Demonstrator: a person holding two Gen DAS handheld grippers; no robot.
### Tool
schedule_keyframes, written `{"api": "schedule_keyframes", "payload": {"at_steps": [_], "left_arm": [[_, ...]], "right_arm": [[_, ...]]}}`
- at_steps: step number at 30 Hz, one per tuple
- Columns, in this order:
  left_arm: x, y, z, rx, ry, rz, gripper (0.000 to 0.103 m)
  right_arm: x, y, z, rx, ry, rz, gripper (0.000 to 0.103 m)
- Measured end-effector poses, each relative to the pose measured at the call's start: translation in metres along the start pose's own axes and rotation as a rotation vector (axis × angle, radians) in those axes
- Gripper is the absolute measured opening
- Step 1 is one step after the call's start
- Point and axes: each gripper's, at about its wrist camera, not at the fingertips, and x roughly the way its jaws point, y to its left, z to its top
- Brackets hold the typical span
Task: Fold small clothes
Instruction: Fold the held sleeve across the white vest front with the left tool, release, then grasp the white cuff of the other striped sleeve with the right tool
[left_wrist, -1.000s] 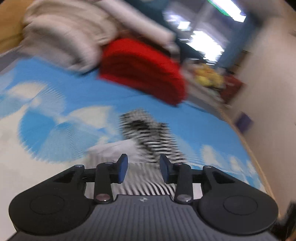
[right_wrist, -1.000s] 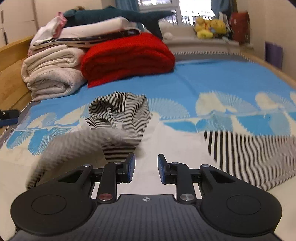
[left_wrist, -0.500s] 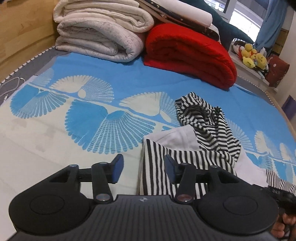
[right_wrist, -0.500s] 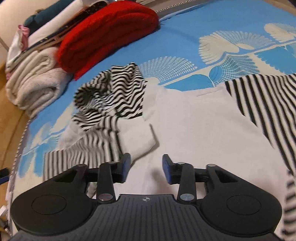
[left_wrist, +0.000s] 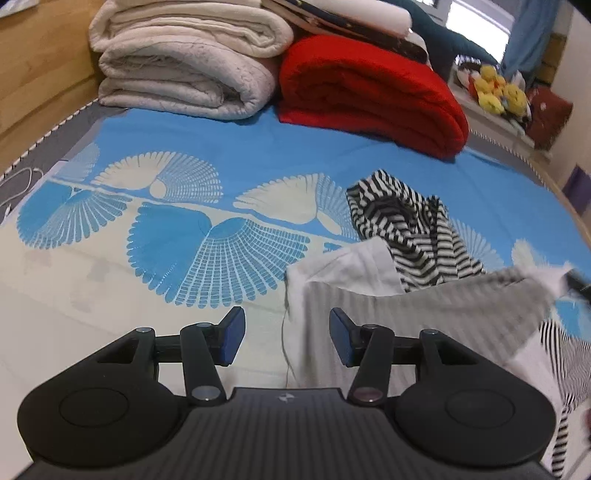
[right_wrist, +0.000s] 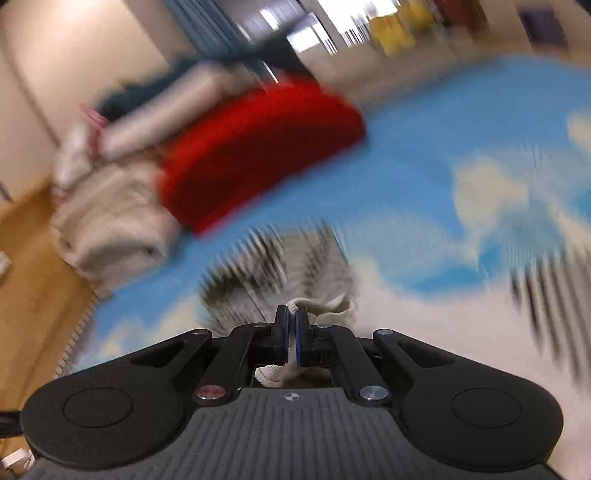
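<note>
Striped hooded garment (left_wrist: 413, 236): black-and-white stripes with white body panel, lying on the bed (left_wrist: 221, 147), toward the right of the left wrist view; hood bunched at the far end, white flap folded over beside it. One section lifted and blurred at right, apparently a sleeve or hem.

Left tongs (left_wrist: 286, 334): spread, nothing between the pads; hanging over the garment's left edge, where white cloth meets bedsheet. No contact visible.

Right tongs (right_wrist: 291, 332): pressed together, pinching a small fold of white cloth from the garment (right_wrist: 317, 306); jaws just closed on it. View heavily blurred, so which edge is held cannot be told.

Background: red folded blanket (left_wrist: 369, 92), cream quilts stacked (left_wrist: 184, 62), plush toys on the sill (left_wrist: 498, 88); all well apart from the work.

Step in hand, as judged: carrying one side across toward the middle.

Risks, as judged:
- Thin pinch on a small bite of cloth; fast carry could pull it free and drop the fold short.
- Only one layer caught; the layer beneath left behind, fold uneven.
- Left side unanchored; whole garment could drag across the sheet rather than fold.
- Bunched hood could trap under the fold and leave a lump.
</note>
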Motion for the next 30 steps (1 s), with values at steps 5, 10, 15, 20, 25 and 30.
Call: {"api": "schedule_keyframes", "payload": {"at_steps": [5, 10, 15, 20, 25, 30], "left_arm": [[0.018, -0.017, -0.018, 0.060, 0.111, -0.048, 0.055], [0.035, -0.042, -0.041, 0.160, 0.184, -0.079, 0.055], [0.055, -0.052, -0.062, 0.181, 0.257, -0.093, 0.055], [0.086, -0.057, -0.093, 0.307, 0.406, 0.005, 0.056], [0.081, -0.049, -0.088, 0.273, 0.377, 0.026, 0.059], [0.081, -0.060, -0.089, 0.289, 0.388, 0.017, 0.060]], "right_arm": [[-0.051, 0.006, 0.009, -0.101, -0.008, -0.126, 0.003], [-0.031, -0.054, -0.015, -0.002, 0.236, -0.493, 0.003], [-0.037, -0.061, -0.023, -0.019, 0.175, -0.446, 0.006], [-0.029, -0.067, -0.016, -0.011, 0.188, -0.459, 0.006], [-0.024, -0.084, -0.012, 0.033, 0.204, -0.509, 0.008], [0.001, -0.083, -0.030, -0.023, 0.377, -0.325, 0.026]]}}
